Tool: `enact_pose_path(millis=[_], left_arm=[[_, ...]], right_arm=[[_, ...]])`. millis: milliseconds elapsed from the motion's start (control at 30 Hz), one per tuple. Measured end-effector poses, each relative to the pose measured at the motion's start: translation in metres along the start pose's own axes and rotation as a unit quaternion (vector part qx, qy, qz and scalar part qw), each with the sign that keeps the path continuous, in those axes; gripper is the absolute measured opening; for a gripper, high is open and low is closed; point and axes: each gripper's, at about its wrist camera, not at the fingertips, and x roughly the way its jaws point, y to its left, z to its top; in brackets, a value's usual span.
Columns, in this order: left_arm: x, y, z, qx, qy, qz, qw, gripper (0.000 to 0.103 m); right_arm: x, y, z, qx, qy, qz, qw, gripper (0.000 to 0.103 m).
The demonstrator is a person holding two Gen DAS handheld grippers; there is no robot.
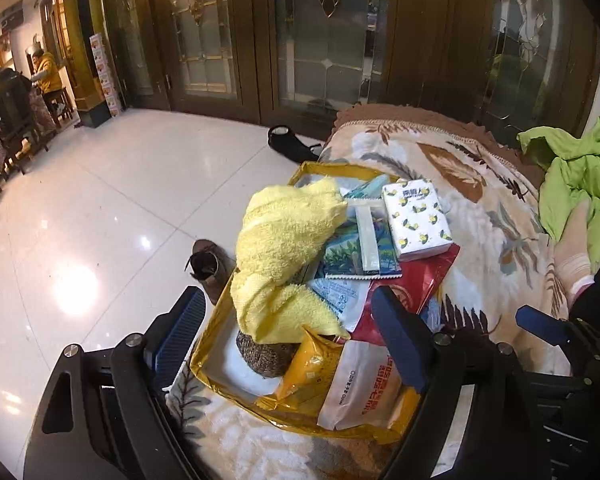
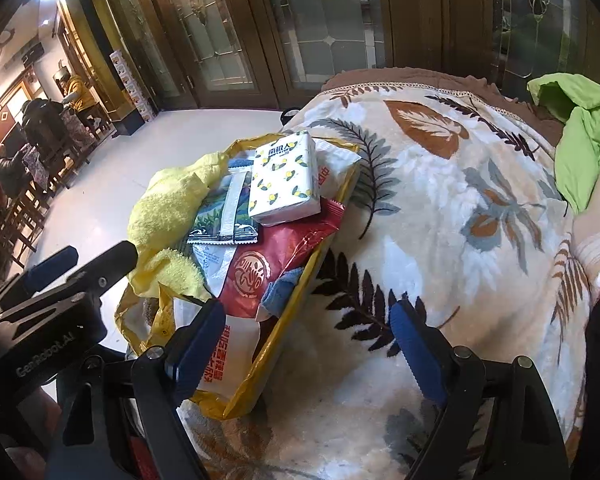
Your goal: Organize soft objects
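1. One leaf-print plush blanket (image 2: 440,208) spreads across the whole bed, white ground with brown, grey and black fronds, brown trim at the far edge.
2. One lime-green quilted garment (image 1: 580,176) lies crumpled at the blanket's far right corner.
3. One shallow yellow box (image 1: 216,356) sits on the blanket at the bed's left edge, and it is heaped full.
4. One yellow towel (image 1: 284,240) is draped over the box's left side, bunched and folded over itself, part of it spilling past the rim.
5. One red snack bag (image 2: 276,256) lies across the middle of the pile, its corner reaching over the box's right rim.
6. One white pouch with orange lettering (image 1: 364,392) leans at the near end, touching one yellow-orange snack bag (image 1: 312,364) on its left.
7. One tissue pack with lemon print (image 1: 416,218) rests on top at the far end, partly on the red bag.
8. One flat sachet with a landscape picture (image 1: 360,248) lies just beside the tissue pack, toward the towel.
9. One brown knitted item (image 1: 264,354) peeks out beneath the towel; what it is, I cannot tell.
10. One blue cloth (image 2: 280,288) is tucked at the right rim.
11. Left gripper (image 1: 288,340) hovers over the near end of the box, jaws spread wide, gripping nothing.
12. Right gripper (image 2: 304,344) hangs over the box's right rim and blanket, jaws wide apart too, empty.
13. One brown shoe (image 1: 208,268) sits on the tiled floor beside the bed.
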Motion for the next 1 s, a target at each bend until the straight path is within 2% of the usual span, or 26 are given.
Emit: enact_pose_path(millis=[200, 300, 667, 700, 733, 767, 800, 867, 1000], left_arm=[[0.009, 0.006, -0.001, -0.016, 0.021, -0.023, 0.9994, 0.086], [0.009, 0.007, -0.001, -0.015, 0.019, -0.013, 0.9996, 0.085], [0.007, 0.006, 0.000, -0.012, 0.010, -0.024, 0.9996, 0.086], [0.006, 0.006, 0.000, -0.010, 0.009, -0.024, 0.9996, 0.087], [0.006, 0.004, 0.001, -0.005, 0.009, -0.021, 0.9997, 0.092], [0.006, 0.002, 0.001, -0.001, 0.008, -0.015, 0.9998, 0.101], [0.006, -0.001, 0.001, 0.008, 0.007, 0.002, 0.9999, 0.103], [0.005, -0.003, 0.002, 0.017, 0.004, 0.014, 0.9998, 0.103], [0.008, 0.003, 0.001, -0.001, 0.016, -0.021, 0.9997, 0.103]], right_arm=[[0.001, 0.000, -0.001, -0.002, 0.002, 0.001, 1.000, 0.087], [0.002, 0.000, -0.001, -0.002, 0.004, 0.003, 1.000, 0.087], [0.001, 0.000, -0.001, -0.002, 0.005, 0.004, 1.000, 0.087], [0.001, 0.000, -0.001, -0.002, 0.005, 0.005, 1.000, 0.087], [0.001, -0.001, -0.001, -0.001, 0.005, 0.005, 1.000, 0.087], [0.001, -0.001, -0.002, -0.001, 0.005, 0.005, 1.000, 0.087], [0.000, -0.001, -0.001, -0.002, 0.004, 0.004, 1.000, 0.087], [0.001, -0.001, -0.002, -0.005, 0.004, 0.003, 1.000, 0.087], [0.002, -0.004, -0.002, 0.000, 0.005, 0.003, 1.000, 0.087]])
